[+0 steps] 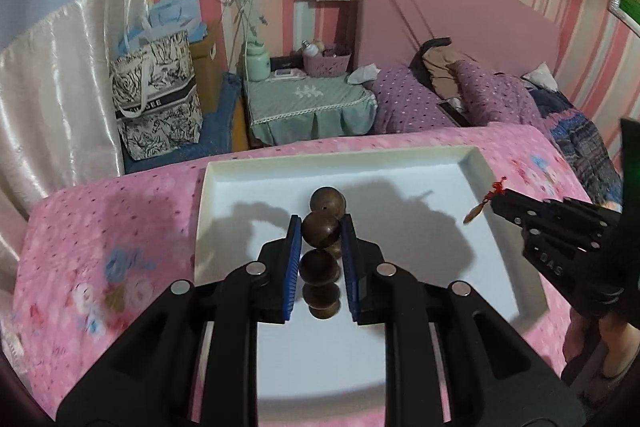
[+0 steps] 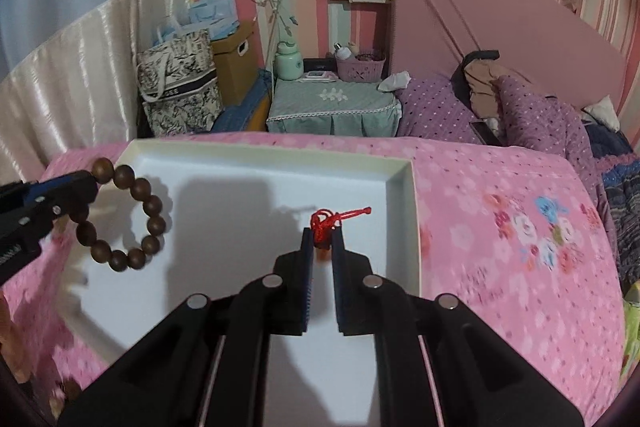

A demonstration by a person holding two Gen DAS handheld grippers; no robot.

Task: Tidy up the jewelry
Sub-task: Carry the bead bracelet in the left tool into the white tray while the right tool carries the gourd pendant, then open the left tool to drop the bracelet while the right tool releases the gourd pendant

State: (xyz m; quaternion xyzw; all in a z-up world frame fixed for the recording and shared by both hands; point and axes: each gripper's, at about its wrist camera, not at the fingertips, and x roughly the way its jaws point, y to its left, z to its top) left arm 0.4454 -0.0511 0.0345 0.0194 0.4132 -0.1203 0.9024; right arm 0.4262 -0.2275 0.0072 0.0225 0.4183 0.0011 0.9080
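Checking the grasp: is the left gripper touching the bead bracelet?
Touching. The left wrist view shows the left gripper with both blue pads pressed on a bead of the bead bracelet.

right gripper (image 1: 496, 201) side: "DAS" | tote bag (image 1: 156, 99) band: lettering partly hidden, ends "EE"

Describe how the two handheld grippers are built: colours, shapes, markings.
Both the left gripper and right gripper are matte black plastic, with angular linkage arms joined by round silver pins. Their flat parallel fingers carry ribbed blue pads. Pale embossed lettering marks the right gripper's side, too blurred to read. No cables show.
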